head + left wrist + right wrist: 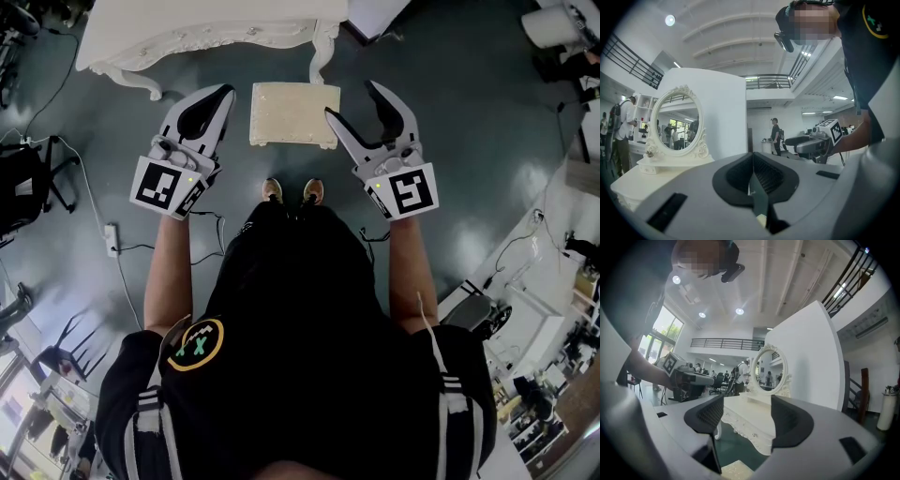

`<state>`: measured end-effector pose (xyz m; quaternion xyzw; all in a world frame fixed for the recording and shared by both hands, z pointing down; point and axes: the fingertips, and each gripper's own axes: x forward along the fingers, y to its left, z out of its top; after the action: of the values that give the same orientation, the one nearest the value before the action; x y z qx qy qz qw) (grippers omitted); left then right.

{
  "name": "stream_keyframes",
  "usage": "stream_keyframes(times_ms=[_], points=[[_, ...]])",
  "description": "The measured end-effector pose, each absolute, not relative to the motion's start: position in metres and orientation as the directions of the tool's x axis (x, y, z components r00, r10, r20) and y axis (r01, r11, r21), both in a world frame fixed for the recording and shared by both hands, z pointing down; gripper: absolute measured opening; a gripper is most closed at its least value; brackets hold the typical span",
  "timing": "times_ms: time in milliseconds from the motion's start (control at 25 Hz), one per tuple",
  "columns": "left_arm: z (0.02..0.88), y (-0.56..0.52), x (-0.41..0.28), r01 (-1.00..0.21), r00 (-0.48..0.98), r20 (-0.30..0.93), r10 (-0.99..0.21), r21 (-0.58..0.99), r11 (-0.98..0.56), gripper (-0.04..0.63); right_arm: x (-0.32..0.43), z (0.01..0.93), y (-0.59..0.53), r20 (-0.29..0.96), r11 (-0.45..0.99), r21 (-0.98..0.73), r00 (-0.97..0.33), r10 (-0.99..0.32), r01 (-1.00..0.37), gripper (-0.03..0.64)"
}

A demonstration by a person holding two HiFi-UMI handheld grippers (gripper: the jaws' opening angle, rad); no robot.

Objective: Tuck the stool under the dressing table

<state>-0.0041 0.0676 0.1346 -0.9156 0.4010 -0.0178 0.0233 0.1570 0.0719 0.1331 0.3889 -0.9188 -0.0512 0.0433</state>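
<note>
The task has not begun in any way the views can show. The small cream square-topped stool [294,114] stands on the dark grey-green floor [450,122], wholly out in the open, just in front of the ornate white carved dressing table [187,33]. Its far edge lies near the table's front edge and one curved table leg, but no part of the seat sits beneath the tabletop. The person's feet are close behind the stool, so the stance is lined up for a forward push.

Neither gripper has hold of anything. The left gripper [225,92] has its jaws pressed together with nothing caught between them, which its own view confirms [752,185]. The right gripper [353,101] has its jaws standing apart and empty. Through that gap [743,427] only the table, its oval white-framed mirror [769,365] and a corner of the stool low down [736,470] appear. Both grippers point level, one to each side of the stool in the head view, and seem to be held above it rather than touching it.

What is left is essentially everything — getting contact on the stool, most likely at its sides or near edge, and sliding it forward between the table legs until the seat is under the tabletop.
</note>
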Motion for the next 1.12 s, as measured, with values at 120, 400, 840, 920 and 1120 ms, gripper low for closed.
stream_keyframes(times_ms=[120,400,840,920,1120], points=[[0.136,0.068,-0.005,-0.732,0.679,0.014,-0.734,-0.056,-0.679,0.021,0.160,0.140,0.069,0.056,0.693,0.123,-0.692,-0.720,-0.711,0.491],[0.139,0.066,-0.003,-0.727,0.685,0.017,-0.729,-0.052,-0.685,0.021,0.161,0.151,0.066,0.087,0.697,0.131,-0.692,-0.717,-0.705,0.600],[0.145,0.065,-0.001,-0.727,0.684,0.027,-0.729,-0.050,-0.684,0.021,0.163,0.161,0.065,0.104,0.697,0.131,-0.690,-0.717,-0.705,0.600],[0.145,0.066,-0.001,-0.727,0.685,0.023,-0.728,-0.052,-0.685,0.023,0.163,0.162,0.065,0.108,0.697,0.131,-0.689,-0.717,-0.705,0.599],[0.138,0.071,0.007,-0.697,0.715,0.001,-0.699,-0.076,-0.713,0.189,0.163,0.160,0.065,0.111,0.701,0.131,-0.693,-0.713,-0.701,0.600]])
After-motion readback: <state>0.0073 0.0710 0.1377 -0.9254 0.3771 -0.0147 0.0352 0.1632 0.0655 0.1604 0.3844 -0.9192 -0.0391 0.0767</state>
